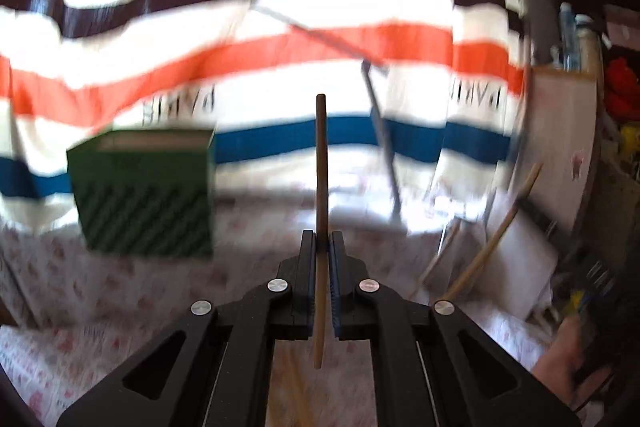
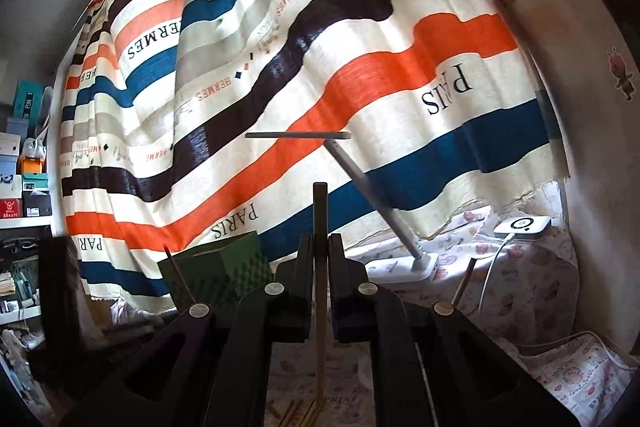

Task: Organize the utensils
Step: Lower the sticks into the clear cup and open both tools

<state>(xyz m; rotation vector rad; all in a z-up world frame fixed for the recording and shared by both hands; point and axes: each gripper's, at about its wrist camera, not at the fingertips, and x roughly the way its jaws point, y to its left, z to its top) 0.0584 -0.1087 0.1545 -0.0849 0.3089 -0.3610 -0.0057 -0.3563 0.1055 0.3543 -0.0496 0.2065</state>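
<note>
In the left wrist view my left gripper [image 1: 321,239] is shut on a brown chopstick [image 1: 321,163] that stands upright between the pads, with its lower end hanging below them. In the right wrist view my right gripper [image 2: 320,241] is shut on a second wooden chopstick [image 2: 320,215], also upright. A green box [image 1: 144,191] with an open top stands on the patterned tablecloth, left of the left gripper; the same green box [image 2: 224,267] shows just left of the right gripper. Several more chopsticks [image 2: 296,411] lie on the table below the right gripper.
A striped curtain [image 2: 360,75] hangs behind the table. A white desk lamp [image 2: 376,199] stands on its base [image 2: 404,267] at the back, with a white charger [image 2: 522,225] and cable to its right. Shelves with boxes [image 2: 24,163] stand at the far left. Another loose stick [image 1: 496,231] leans at the right.
</note>
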